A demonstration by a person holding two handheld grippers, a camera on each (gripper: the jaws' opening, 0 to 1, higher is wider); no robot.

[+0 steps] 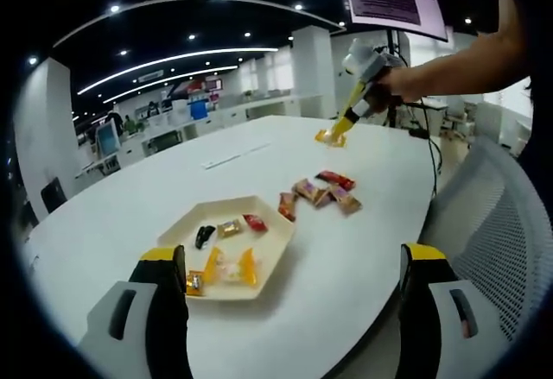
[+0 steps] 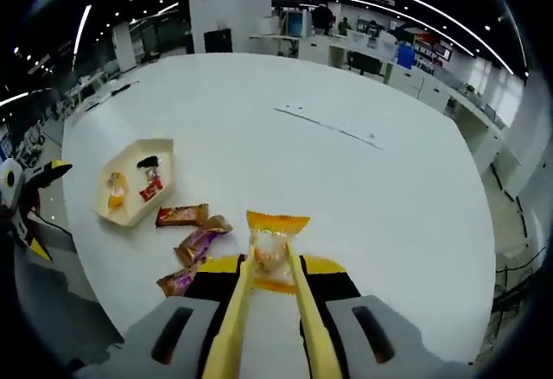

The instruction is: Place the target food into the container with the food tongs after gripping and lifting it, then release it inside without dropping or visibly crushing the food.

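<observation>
A pair of yellow food tongs (image 2: pixel 259 310) runs forward between the jaws of my right gripper (image 2: pixel 272 282), which is shut on them. The tong tips pinch an orange-edged clear snack packet (image 2: pixel 275 251) low over the white table; I cannot tell if it touches. In the left gripper view a hand holds that right gripper (image 1: pixel 365 72) far across the table, tongs (image 1: pixel 348 113) on the packet (image 1: pixel 331 137). A cream hexagonal tray (image 1: pixel 232 202) holding several wrapped snacks lies just ahead of my open left gripper (image 1: pixel 294 262). The tray (image 2: pixel 130 159) also sits left in the right gripper view.
Several loose snack packets (image 1: pixel 318 191) lie between tray and tongs, also seen as a loose row (image 2: pixel 192 232). A mesh chair (image 1: pixel 501 232) stands at the table's right edge. The left gripper (image 2: pixel 24 202) shows at the far left. Desks and a monitor (image 1: pixel 393 3) stand beyond.
</observation>
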